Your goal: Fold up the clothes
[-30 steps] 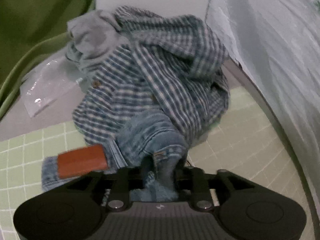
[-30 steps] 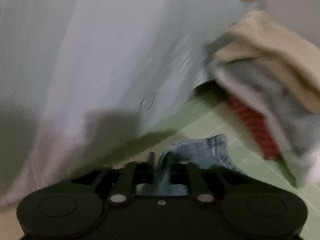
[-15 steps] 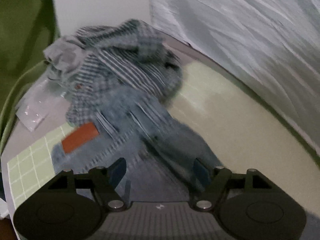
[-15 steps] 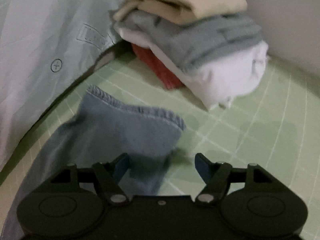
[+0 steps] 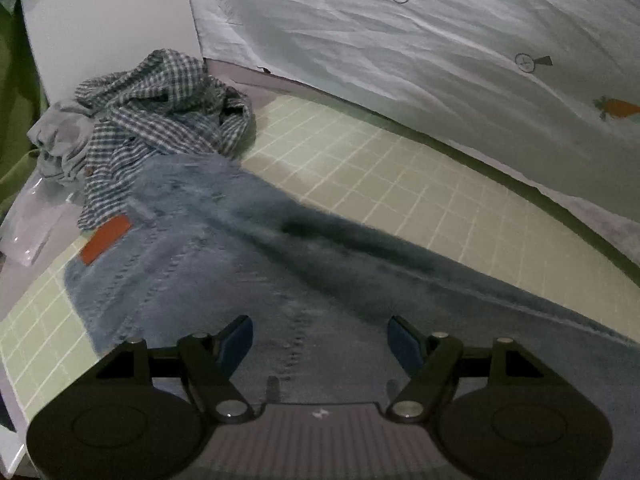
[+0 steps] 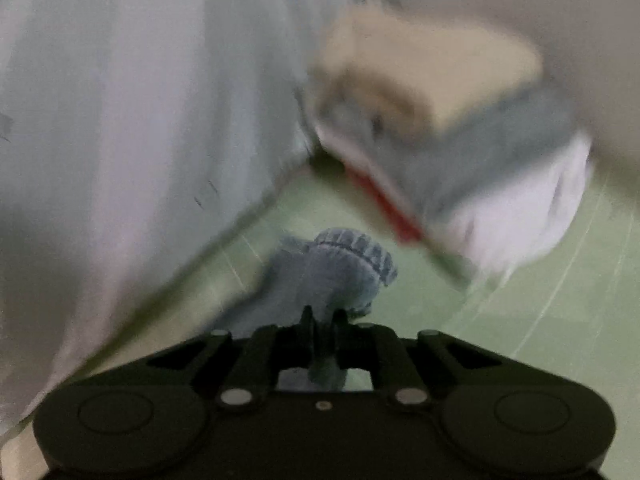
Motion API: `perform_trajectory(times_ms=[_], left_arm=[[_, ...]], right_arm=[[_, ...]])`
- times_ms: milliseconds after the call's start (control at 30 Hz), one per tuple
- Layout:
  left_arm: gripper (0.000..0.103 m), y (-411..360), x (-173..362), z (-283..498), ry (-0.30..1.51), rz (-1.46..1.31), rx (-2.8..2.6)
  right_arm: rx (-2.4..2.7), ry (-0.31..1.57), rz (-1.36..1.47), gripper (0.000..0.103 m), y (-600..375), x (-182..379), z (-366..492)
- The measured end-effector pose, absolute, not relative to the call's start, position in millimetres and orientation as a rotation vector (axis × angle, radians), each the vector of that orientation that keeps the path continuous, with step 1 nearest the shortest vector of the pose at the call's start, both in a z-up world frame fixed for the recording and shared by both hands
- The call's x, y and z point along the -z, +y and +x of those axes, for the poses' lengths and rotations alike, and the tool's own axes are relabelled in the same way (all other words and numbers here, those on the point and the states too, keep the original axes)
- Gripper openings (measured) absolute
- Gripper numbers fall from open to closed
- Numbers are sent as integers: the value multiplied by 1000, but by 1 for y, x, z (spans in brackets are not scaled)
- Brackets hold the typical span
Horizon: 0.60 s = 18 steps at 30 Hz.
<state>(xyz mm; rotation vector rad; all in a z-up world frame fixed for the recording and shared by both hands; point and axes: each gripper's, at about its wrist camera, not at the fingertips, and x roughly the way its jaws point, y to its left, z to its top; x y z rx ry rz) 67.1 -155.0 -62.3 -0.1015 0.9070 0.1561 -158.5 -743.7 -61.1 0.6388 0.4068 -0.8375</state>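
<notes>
The left gripper, clamped on the jeans a second ago, is now hovering with jaws wide, the waistband lying spread just ahead of them on the green mat. The right gripper, open half a second ago, is again pinching a leg hem, likely to begin the fold.

Left gripper: jaws spread wide, nothing between the pads. Right gripper: jaws pinched together on denim.
</notes>
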Motion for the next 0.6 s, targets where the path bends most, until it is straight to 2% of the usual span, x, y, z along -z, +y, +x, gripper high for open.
perform_trajectory(times_ms=[100, 167, 233, 300, 367, 500, 533, 600], left_arm=[[75, -144, 70, 56, 943, -135, -192], [75, -134, 79, 51, 986, -176, -217], [75, -123, 85, 47, 1012, -204, -247], [75, -109, 89, 44, 1020, -247, -285], [76, -94, 90, 43, 1022, -300, -314], [82, -68, 93, 43, 1008, -362, -347], [83, -62, 94, 42, 1004, -375, -354], [84, -50, 96, 41, 995, -402, -367]], right_arm=[[937, 441, 583, 9, -737, 55, -200], [1024, 611, 556, 15, -743, 85, -214], [1071, 704, 523, 23, -740, 100, -221], [1107, 765, 487, 45, -733, 109, -227], [1117, 755, 466, 77, -725, 107, -229], [1068, 696, 443, 92, -705, 96, -213], [1044, 682, 438, 101, -699, 94, -207], [964, 659, 438, 103, -684, 91, -190]])
